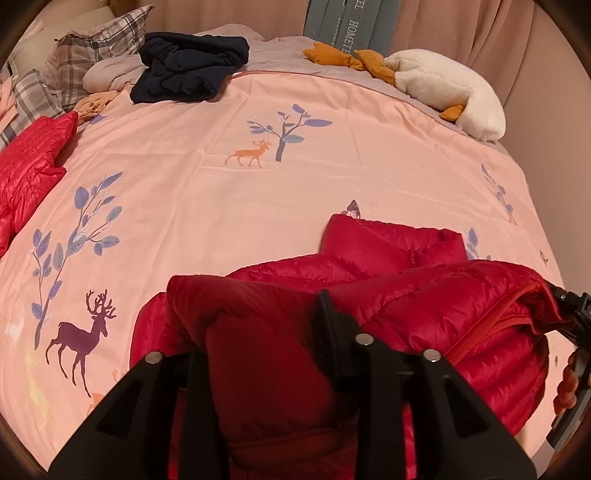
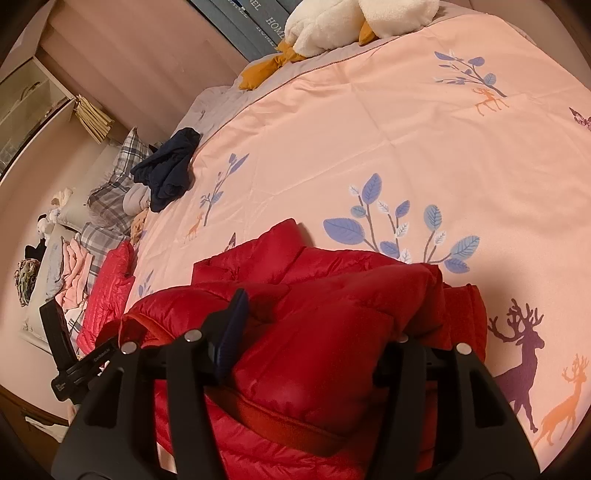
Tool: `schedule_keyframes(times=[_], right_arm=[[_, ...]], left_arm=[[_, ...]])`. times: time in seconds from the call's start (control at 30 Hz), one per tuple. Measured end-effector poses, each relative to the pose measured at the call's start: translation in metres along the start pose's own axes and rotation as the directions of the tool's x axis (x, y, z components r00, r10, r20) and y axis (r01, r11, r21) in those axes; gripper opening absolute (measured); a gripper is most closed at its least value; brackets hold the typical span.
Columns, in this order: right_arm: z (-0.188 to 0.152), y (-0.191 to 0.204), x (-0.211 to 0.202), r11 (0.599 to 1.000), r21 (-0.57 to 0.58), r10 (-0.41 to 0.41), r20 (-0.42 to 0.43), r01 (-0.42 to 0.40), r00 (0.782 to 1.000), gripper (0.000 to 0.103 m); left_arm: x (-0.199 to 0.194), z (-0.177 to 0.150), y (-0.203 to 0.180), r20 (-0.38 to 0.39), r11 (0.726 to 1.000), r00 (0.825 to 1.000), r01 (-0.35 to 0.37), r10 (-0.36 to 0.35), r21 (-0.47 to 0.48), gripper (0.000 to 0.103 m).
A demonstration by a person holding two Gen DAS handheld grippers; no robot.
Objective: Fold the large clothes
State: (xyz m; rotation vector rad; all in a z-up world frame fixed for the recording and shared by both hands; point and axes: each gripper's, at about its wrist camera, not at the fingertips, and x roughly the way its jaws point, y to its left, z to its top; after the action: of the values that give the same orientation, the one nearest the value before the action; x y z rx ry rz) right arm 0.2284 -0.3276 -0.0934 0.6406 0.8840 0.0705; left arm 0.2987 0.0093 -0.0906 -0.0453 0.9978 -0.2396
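red jacket collar pointed toward plush goose | left gripper, right gripper each clamped its hem | two red jackets, second beside pillows

A glossy red quilted puffer jacket lies bunched and partly folded at lower centre of the frame, collar uppermost.

Hidden and cut off around the two claws

Buried under the red puffer jacket: one finger of the left gripper and one of the right gripper. Cropped at the left edge, far left of the left claw: a second red jacket. Sliced by the top edge, well ahead: grey boards, lettering incomplete. Too small to identify, far left of the right claw: shelf clutter.
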Motion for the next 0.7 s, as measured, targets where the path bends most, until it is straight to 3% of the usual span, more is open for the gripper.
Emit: schedule_keyframes(times=[0.03, 0.1, 0.5, 0.7], right_arm=[[0.000, 0.000, 0.000, 1.000, -0.001, -0.001, 0.001, 0.001, 1.000, 0.056], [0.001, 0.001, -0.001, 1.000, 0.001, 0.002, 0.002, -0.002, 1.000, 0.056], [0.007, 0.002, -0.010, 0.999, 0.014, 0.032, 0.019, -0.032, 0.999, 0.060], [0.008, 0.006, -0.014, 1.000, 0.006, 0.029, 0.023, -0.029, 0.999, 0.063]], left_arm=[[-0.001, 0.000, 0.000, 0.004, 1.000, 1.000, -0.001, 0.001, -0.002, 0.049], [-0.006, 0.000, 0.001, 0.021, 1.000, 1.000, -0.002, 0.003, -0.009, 0.062], [-0.011, 0.005, 0.003, 0.028, 1.000, 1.000, 0.011, -0.010, -0.014, 0.063], [-0.017, 0.009, 0.001, 0.045, 1.000, 0.999, 0.014, -0.013, -0.019, 0.074]])
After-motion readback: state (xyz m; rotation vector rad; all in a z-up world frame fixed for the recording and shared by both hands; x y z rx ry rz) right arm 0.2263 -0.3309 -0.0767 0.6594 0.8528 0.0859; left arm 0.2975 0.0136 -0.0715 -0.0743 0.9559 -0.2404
